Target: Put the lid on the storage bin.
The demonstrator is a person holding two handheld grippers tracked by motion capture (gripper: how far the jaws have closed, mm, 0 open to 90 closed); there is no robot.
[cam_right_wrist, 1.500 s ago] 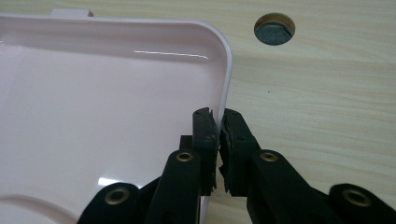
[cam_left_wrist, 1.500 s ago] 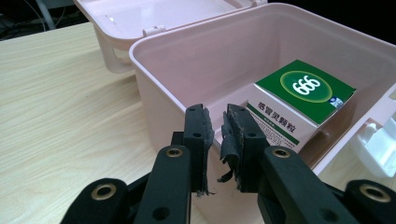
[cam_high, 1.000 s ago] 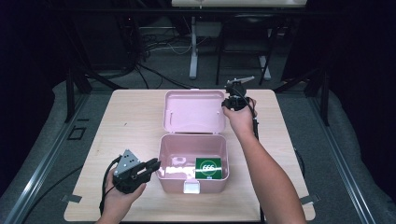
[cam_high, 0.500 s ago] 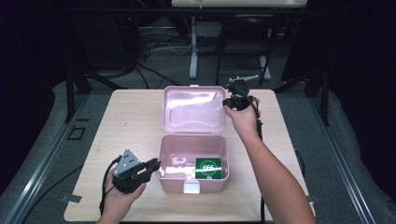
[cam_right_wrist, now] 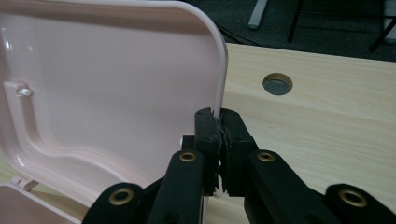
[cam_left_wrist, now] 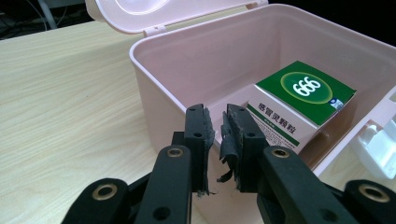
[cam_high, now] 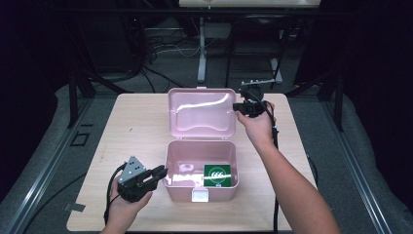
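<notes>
High view: my right gripper [cam_high: 242,106] pinches the pink box's lid [cam_high: 200,113] edge on the tabletop [cam_high: 131,126]. Left gripper view: my left gripper [cam_left_wrist: 218,135], closed and empty, braces the box [cam_left_wrist: 154,63] holding a medicine carton [cam_left_wrist: 299,105]. Right gripper view: lid upright; closing looks next, calling for a controlled swing.

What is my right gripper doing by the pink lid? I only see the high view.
Observer: In the right gripper view, the right gripper is shut on the lid, pinching its side edge between the pads.
Operator: What's written on the green box?
Observer: The left gripper view shows the medicine box with a white 666 on its green top.
Operator: Is my left gripper grabbing anything?
Observer: No. The left gripper is shut with nothing between its worn pads, just outside the pink case.
</notes>
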